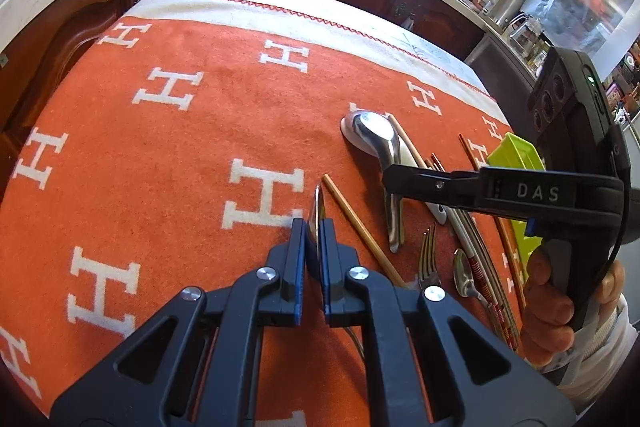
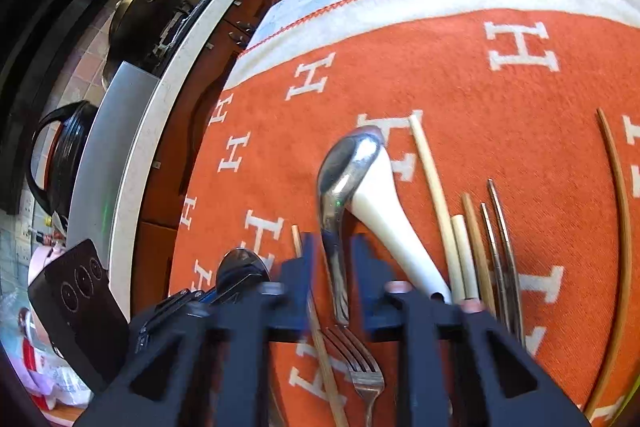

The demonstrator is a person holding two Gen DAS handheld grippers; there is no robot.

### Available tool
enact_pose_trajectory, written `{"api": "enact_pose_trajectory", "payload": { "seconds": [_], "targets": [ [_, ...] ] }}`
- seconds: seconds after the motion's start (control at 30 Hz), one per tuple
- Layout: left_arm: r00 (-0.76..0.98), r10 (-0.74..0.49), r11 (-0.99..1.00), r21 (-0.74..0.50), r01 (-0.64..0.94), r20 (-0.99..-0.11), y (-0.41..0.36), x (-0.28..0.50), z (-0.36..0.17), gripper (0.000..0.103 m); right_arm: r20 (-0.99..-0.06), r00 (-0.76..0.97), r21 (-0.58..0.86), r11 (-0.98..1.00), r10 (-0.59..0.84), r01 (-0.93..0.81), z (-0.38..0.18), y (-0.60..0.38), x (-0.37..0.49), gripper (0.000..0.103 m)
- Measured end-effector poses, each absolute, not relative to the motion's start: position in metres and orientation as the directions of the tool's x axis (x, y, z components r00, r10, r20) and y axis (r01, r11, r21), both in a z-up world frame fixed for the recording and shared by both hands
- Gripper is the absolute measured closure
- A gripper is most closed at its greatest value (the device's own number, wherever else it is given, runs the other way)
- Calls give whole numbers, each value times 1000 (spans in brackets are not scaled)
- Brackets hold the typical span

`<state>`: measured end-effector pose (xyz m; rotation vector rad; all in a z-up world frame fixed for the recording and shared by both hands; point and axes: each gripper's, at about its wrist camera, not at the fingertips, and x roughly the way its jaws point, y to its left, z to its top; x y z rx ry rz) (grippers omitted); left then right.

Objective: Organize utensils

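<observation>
The left gripper (image 1: 314, 227) clamped a metal spoon (image 1: 318, 205) edge-on above the orange cloth (image 1: 192, 131) patterned with white "H" letters. The right gripper (image 1: 390, 177), marked "DAS", straddled a steel ladle (image 2: 340, 179), apparently not pinching it. Beside lay a white spoon (image 2: 384, 211), fork (image 2: 360, 363), chopsticks (image 2: 432, 179) and a green bin (image 1: 516, 155), contents unseen.

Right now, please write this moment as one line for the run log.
left gripper: shut on small spoon | right gripper: astride steel ladle handle, grip unclear | on orange cloth: fork, chopsticks
</observation>
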<state>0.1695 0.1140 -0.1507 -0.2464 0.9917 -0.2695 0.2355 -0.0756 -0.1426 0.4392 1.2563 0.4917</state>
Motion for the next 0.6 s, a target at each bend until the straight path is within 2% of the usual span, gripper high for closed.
{"api": "enact_pose_trajectory", "payload": {
  "seconds": [0.17, 0.3, 0.6],
  "targets": [
    [522, -329, 942, -315, 120, -787, 111, 164, -136, 99, -774, 305, 536, 831, 555, -150, -121, -77, 225, 94],
    [532, -327, 943, -305, 132, -781, 104, 154, -116, 99, -757, 368, 498, 842, 539, -208, -91, -80, 206, 100],
    [536, -371, 928, -320, 191, -758, 63, 128, -64, 99, -708, 484, 451, 857, 513, -249, -34, -120, 141, 101]
  ]
}}
